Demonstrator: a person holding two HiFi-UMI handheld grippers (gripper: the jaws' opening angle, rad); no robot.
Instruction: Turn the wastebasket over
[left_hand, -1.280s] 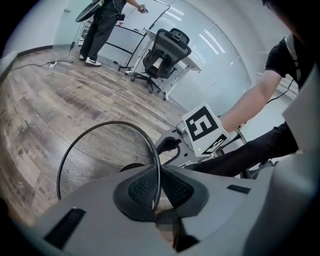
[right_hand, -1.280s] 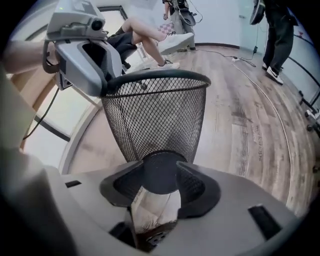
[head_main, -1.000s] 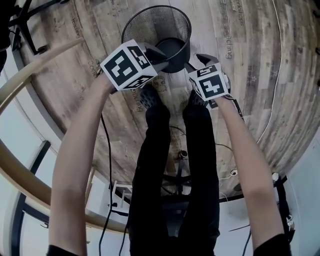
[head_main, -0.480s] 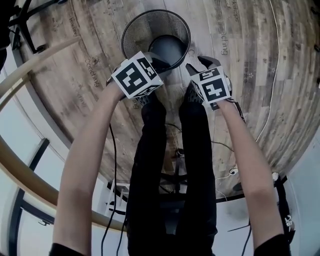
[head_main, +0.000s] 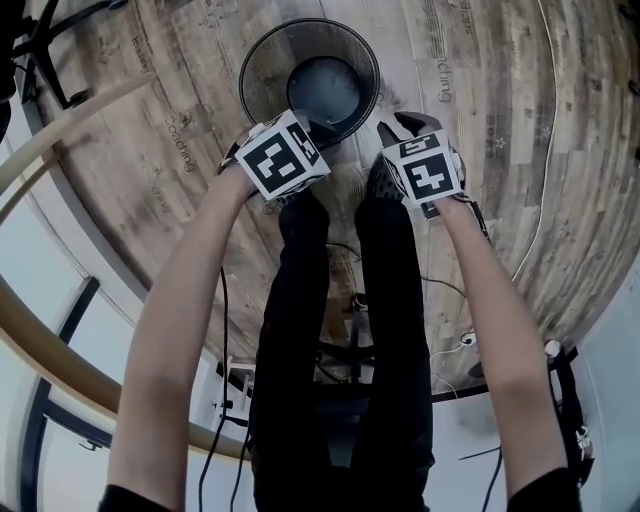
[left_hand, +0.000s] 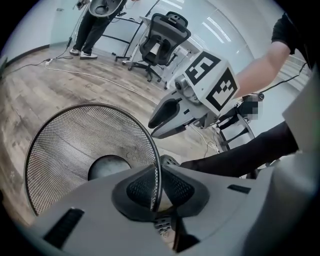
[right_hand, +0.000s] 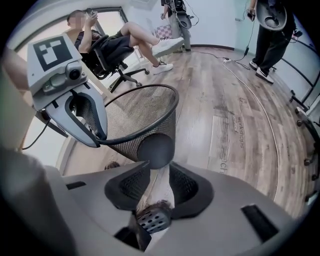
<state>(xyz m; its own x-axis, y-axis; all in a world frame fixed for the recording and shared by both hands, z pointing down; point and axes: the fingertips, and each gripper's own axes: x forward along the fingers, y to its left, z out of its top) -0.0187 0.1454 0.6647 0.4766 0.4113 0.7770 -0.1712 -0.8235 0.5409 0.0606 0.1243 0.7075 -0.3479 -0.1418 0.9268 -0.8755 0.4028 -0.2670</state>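
Observation:
The black wire-mesh wastebasket (head_main: 268, 62) stands on the wood floor with its mouth toward me and its dark bottom showing inside. My left gripper (head_main: 303, 128) is shut on the near rim; in the left gripper view the rim wire (left_hand: 151, 150) runs straight between the pads (left_hand: 176, 186). My right gripper (head_main: 397, 130) is beside the basket on its right. In the right gripper view the basket (right_hand: 135, 122) leans, its round base (right_hand: 156, 149) just past the fingertips. Those jaws (right_hand: 156, 181) are closing, with only floor showing between them.
My own black-trousered legs (head_main: 345, 300) and shoes are right below both grippers. Cables (head_main: 545, 150) trail over the floor to the right, and a curved wooden rail (head_main: 60, 130) runs along the left. Office chairs (left_hand: 165, 42) and other people (right_hand: 270, 35) are further off.
The basket has swung from leaning to more upright, its bottom now centred inside the rim. My left gripper moved right and nearer with the rim. The right gripper barely shifted.

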